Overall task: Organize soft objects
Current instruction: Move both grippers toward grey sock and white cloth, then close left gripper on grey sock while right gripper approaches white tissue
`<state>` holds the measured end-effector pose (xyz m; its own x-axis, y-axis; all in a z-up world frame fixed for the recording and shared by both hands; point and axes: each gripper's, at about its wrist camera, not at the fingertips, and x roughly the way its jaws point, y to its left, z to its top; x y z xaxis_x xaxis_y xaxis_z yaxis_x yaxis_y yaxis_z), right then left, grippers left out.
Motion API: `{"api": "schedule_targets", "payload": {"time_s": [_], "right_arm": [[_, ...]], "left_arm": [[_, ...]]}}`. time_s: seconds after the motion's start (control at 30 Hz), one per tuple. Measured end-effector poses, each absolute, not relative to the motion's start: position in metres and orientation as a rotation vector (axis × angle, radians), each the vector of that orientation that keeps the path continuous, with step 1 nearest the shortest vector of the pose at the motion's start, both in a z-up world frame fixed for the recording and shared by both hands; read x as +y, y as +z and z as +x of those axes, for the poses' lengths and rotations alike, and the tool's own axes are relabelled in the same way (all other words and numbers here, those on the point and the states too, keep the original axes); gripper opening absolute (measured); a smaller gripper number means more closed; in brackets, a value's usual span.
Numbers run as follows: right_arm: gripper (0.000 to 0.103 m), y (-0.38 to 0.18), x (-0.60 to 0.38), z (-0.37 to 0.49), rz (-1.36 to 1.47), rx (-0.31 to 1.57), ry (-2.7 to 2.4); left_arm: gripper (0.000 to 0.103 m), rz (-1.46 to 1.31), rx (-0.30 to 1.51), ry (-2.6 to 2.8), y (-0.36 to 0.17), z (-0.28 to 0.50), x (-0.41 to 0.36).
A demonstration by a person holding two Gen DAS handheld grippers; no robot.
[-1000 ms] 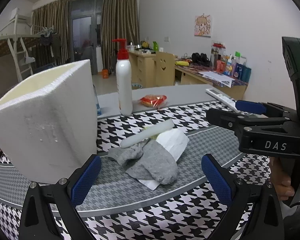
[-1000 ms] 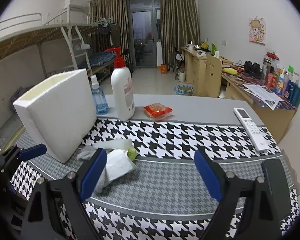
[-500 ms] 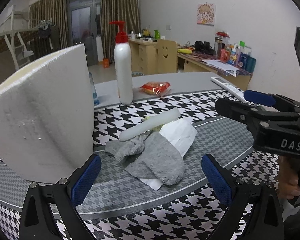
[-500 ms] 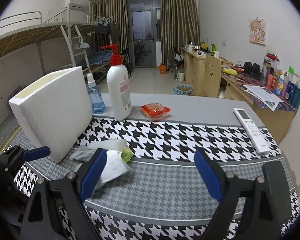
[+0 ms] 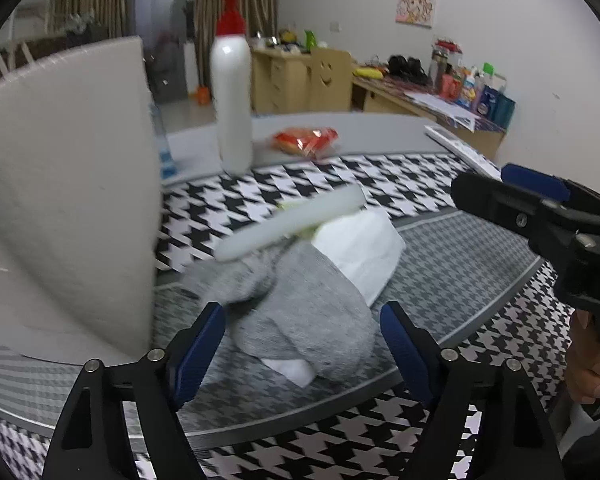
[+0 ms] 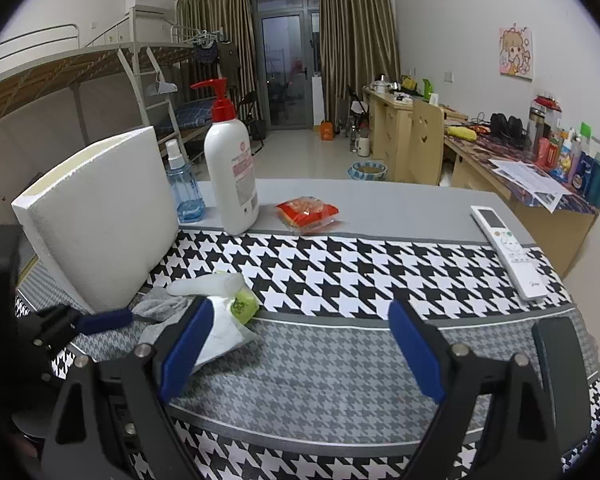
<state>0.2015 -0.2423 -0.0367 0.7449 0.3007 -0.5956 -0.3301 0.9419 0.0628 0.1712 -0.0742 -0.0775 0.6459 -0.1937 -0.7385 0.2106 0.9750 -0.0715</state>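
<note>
Pick-up step, first item. Left hand-held gripper [image 5: 302,344] is low over the grey sock [image 5: 300,320], jaws closing with the sock's near end between the blue pads [image 5: 198,354], not yet pinched as far as I can tell. Sock lies crumpled on the tabletop [image 5: 460,264], over a white tissue [image 5: 364,248], just beside the white foam box [image 5: 68,200]. Right hand-held gripper [image 6: 300,344] hangs wide, holding nothing. Next move, likely: finish the pinch on cloth alone, lift clear of the tissue, carry to the box.
</note>
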Motion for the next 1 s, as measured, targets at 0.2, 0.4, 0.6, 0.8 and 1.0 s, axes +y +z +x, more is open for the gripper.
{"api": "schedule_targets", "payload": {"time_s": [0.2,0.4,0.6,0.8,1.0], "right_arm": [[0.092,-0.036,-0.244,0.2,-0.043,0.642,0.348],[0.092,-0.035,-0.245,0.198,-0.044,0.636,0.348],[0.092,-0.033,-0.245,0.191,-0.063,0.628,0.335],[0.092,-0.033,-0.246,0.183,-0.069,0.629,0.317],[0.092,-0.034,-0.244,0.176,-0.078,0.628,0.31]], "left_arm": [[0.06,0.01,0.891,-0.238,-0.086,0.177,-0.077],[0.042,0.035,0.909,-0.221,-0.09,0.177,-0.08],[0.023,0.036,0.921,-0.268,-0.088,0.171,-0.083],[0.023,0.047,0.908,-0.351,-0.082,0.155,-0.09],[0.026,0.028,0.891,-0.431,-0.071,0.138,-0.088]]}}
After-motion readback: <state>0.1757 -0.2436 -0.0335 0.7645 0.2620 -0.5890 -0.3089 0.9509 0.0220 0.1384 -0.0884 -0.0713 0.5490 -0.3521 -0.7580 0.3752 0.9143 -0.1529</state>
